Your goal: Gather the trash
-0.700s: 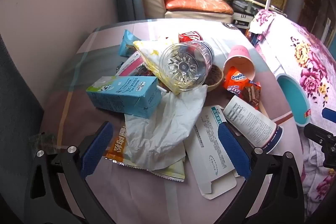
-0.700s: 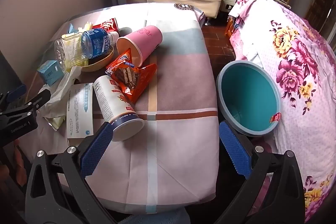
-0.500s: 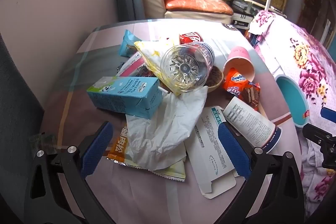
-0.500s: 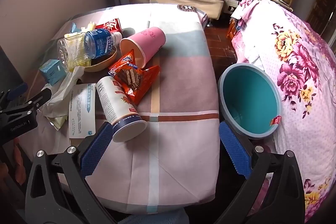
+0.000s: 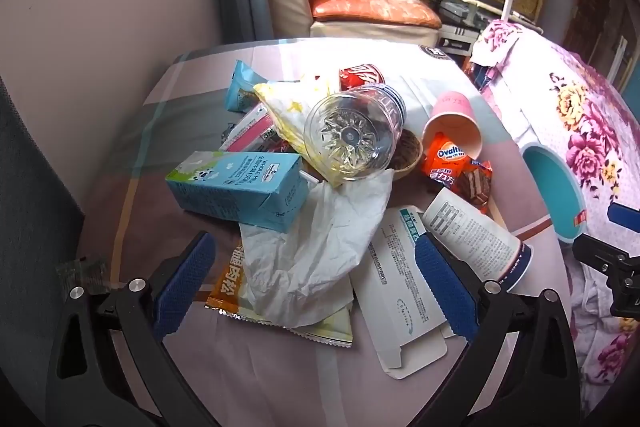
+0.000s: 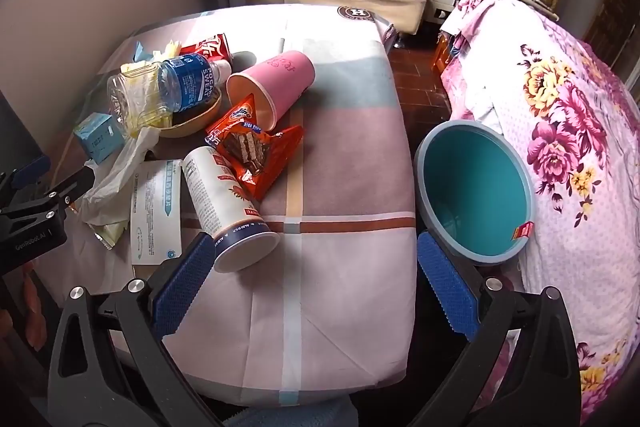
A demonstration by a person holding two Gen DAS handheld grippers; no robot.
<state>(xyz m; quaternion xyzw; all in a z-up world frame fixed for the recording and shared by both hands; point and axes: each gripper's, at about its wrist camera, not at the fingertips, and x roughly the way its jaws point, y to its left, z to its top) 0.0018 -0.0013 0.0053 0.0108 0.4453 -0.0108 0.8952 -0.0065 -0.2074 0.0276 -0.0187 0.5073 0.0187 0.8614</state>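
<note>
Right now we hold both grippers above the table, tilted down at the litter, and neither has hold of anything. Our left gripper has its blue fingers spread wide over a crumpled white tissue, which lies on a yellow snack wrapper and beside a flattened white carton. Behind the tissue lie a blue milk box and a clear plastic bottle resting partly on a small brown bowl. Our right gripper is just as wide open, its left finger just beside the mouth of a white paper cup lying on its side. Near that cup are an orange Ovaltine wrapper and a tipped pink cup. Off the table's right edge, against the flowered bed, stands the teal bin.
</note>
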